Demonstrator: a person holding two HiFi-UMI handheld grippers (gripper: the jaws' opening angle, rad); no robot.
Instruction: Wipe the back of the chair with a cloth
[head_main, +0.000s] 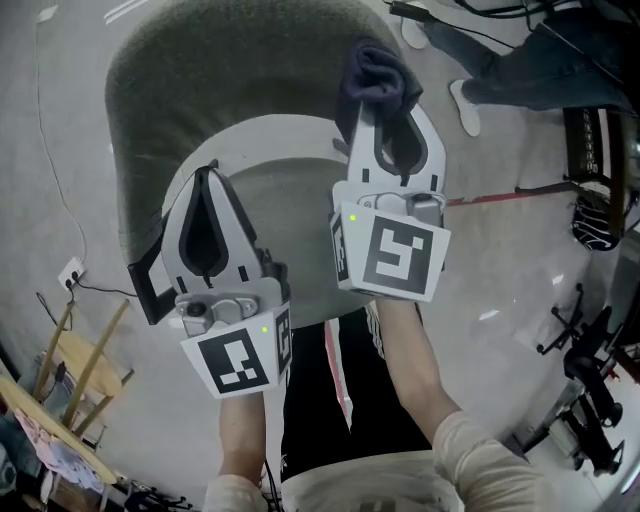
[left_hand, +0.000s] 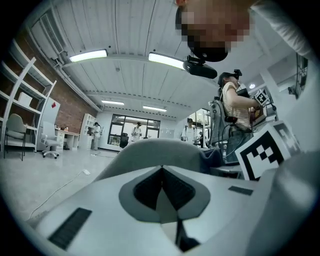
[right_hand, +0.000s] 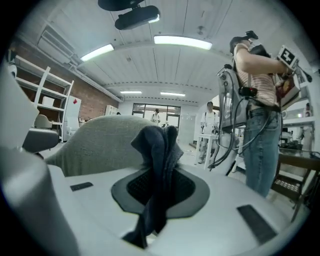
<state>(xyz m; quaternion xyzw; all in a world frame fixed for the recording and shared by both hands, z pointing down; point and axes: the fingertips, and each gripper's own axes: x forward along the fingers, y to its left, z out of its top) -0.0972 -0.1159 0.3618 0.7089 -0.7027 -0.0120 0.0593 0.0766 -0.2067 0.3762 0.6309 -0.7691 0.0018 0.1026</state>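
A grey-green upholstered chair (head_main: 200, 90) stands below me, its curved back (right_hand: 95, 142) rising ahead of both grippers. My right gripper (head_main: 392, 120) is shut on a dark blue cloth (head_main: 378, 78), which bunches out past the fingertips over the chair's back rim. In the right gripper view the cloth (right_hand: 159, 165) hangs pinched between the jaws. My left gripper (head_main: 208, 180) is shut with nothing in it, held over the seat's left side. In the left gripper view its jaws (left_hand: 161, 172) meet, with the chair back (left_hand: 160, 152) behind them.
A person in jeans (right_hand: 255, 110) stands close on the right, feet (head_main: 462, 105) near the chair. A wooden stool (head_main: 85, 375) is at lower left; a cable and socket (head_main: 70, 272) lie on the floor. Black stands (head_main: 585, 370) sit at the right.
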